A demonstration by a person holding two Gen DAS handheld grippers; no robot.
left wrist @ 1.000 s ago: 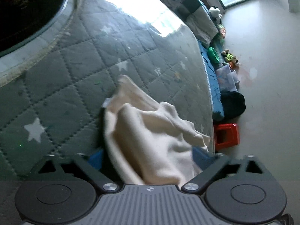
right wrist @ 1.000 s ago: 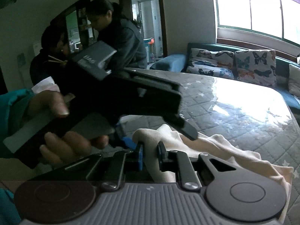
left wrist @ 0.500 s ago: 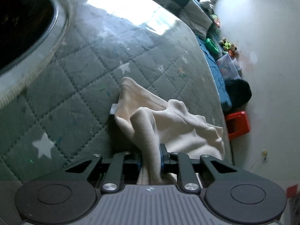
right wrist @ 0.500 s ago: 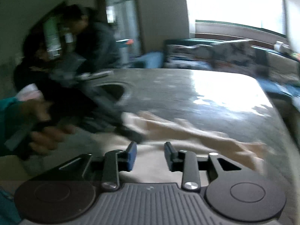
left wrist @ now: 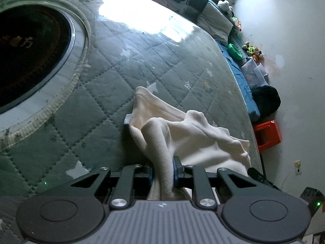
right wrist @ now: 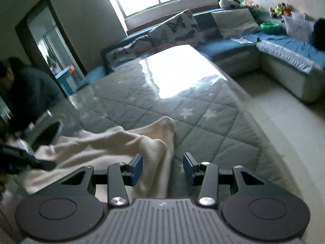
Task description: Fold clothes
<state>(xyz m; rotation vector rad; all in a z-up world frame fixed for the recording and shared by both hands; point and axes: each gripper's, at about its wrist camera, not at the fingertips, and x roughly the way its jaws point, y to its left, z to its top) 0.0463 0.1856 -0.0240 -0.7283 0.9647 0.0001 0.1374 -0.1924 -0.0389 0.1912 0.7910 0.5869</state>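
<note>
A cream fleece garment (left wrist: 189,130) lies crumpled on the grey quilted table cover (left wrist: 113,77) with white stars. My left gripper (left wrist: 162,172) is shut on a raised fold of the garment and holds it up from the cover. In the right wrist view the garment (right wrist: 105,150) spreads to the left. My right gripper (right wrist: 162,167) is open just above the garment's right edge, with nothing between its blue pads. The left gripper's dark body (right wrist: 18,158) shows at the far left of that view.
A round black inset (left wrist: 28,50) with a pale rim sits in the table at the left. A blue sofa (right wrist: 280,44) with cushions and toys runs behind and to the right. A red stool (left wrist: 268,134) stands on the floor. A person in dark clothes (right wrist: 26,89) stands at the left.
My left gripper closed on the garment fold and lifted it. My right gripper let go of the garment, opened and swung to the right, away from the left gripper.
</note>
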